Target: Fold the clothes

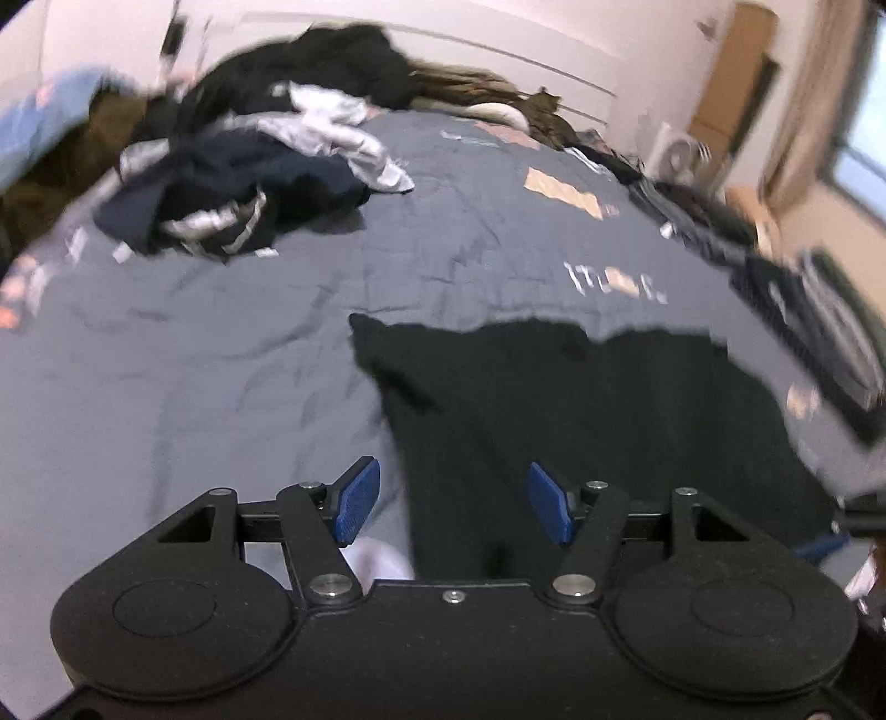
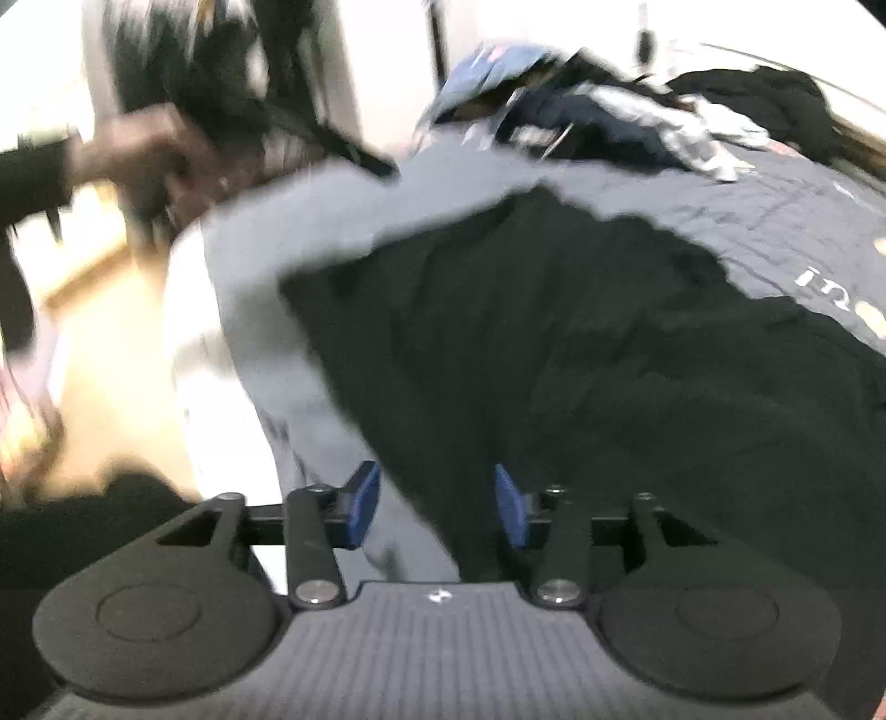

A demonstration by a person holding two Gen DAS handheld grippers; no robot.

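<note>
Nearest in the left wrist view, the left gripper (image 1: 454, 501) with its black linkage arms and blue pads hangs above the bed with its jaws parted. Nothing is between the pads; through the gap show the near edge of the black garment and a strip of bed cover. The right gripper (image 2: 437, 507), of the same build, likewise has its jaws parted and grips nothing, with bed cover and the garment's edge seen between its blue pads.

Just beyond both grippers lies the large black cloth garment (image 1: 581, 421), spread fairly flat on the grey quilted bed cover (image 1: 221, 360). Its far edge is uneven and wavy, and one corner points toward the middle of the bed. In the right wrist view the same garment (image 2: 581, 343) fills most of the lower right, lying near the bed's side edge, where the cover drops toward a pale floor (image 2: 111, 360).

At the upper left of the right wrist view a blurred hand (image 2: 138, 160) with a dark sleeve holds a dark object, too smeared to tell more.

Further up the bed, printed pale lettering (image 1: 614, 282) marks the cover. Well apart from the black garment, a loose heap of dark navy, black and white clothes (image 1: 249, 166) sits at the far left. Along the far right edge lie dark striped items (image 1: 819, 310), blurred. Behind stands a pale wall (image 1: 498, 33).
</note>
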